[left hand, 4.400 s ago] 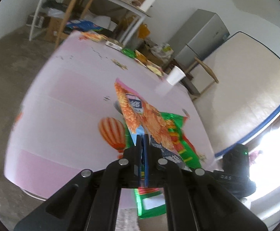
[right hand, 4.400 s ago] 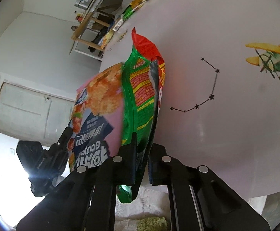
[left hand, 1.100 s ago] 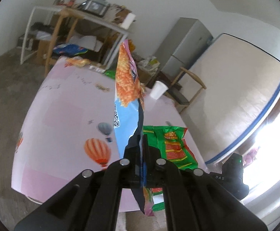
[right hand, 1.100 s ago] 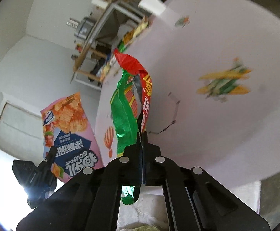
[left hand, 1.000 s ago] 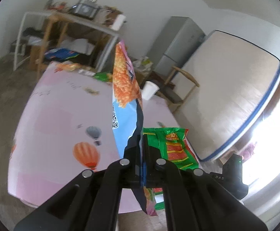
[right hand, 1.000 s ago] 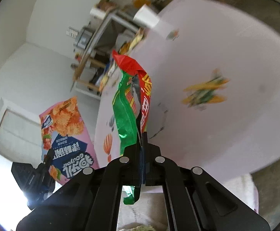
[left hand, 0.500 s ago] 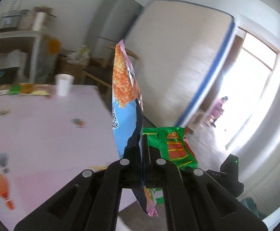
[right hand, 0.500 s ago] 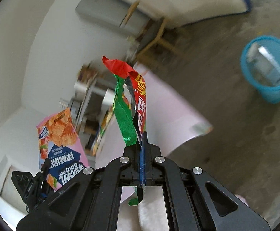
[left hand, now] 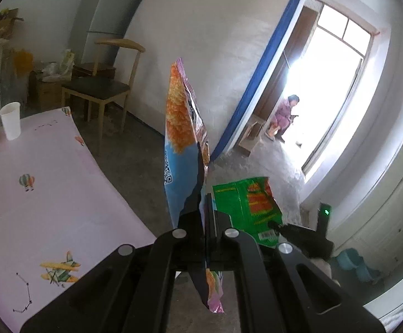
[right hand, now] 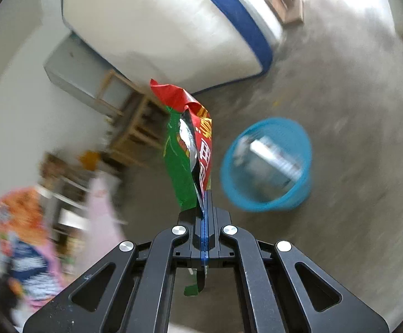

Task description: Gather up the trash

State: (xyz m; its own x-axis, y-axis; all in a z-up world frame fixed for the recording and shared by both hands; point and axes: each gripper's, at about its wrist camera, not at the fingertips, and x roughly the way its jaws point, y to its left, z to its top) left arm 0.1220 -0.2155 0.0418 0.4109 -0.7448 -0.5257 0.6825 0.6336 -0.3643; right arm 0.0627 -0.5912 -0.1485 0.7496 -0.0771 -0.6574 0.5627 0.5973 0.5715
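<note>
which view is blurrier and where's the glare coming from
Right wrist view: motion-smeared, the blue basket and the floor streaked, while the right gripper and its green and red bag stay sharp. Left wrist view: mostly crisp, but the bright doorway is blown out white; fisheye bends the mattress edge.

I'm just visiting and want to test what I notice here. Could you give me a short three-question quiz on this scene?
1. True or false: the left tongs are shut on the orange and blue snack bag.
2. What do the right tongs hold? A) white paper cup B) green and red wrapper C) nothing
3. Fill in: the blue basket stands on the ____.

Key: 1 true. 2 B, the green and red wrapper. 3 floor; something already lies inside the basket.
</note>
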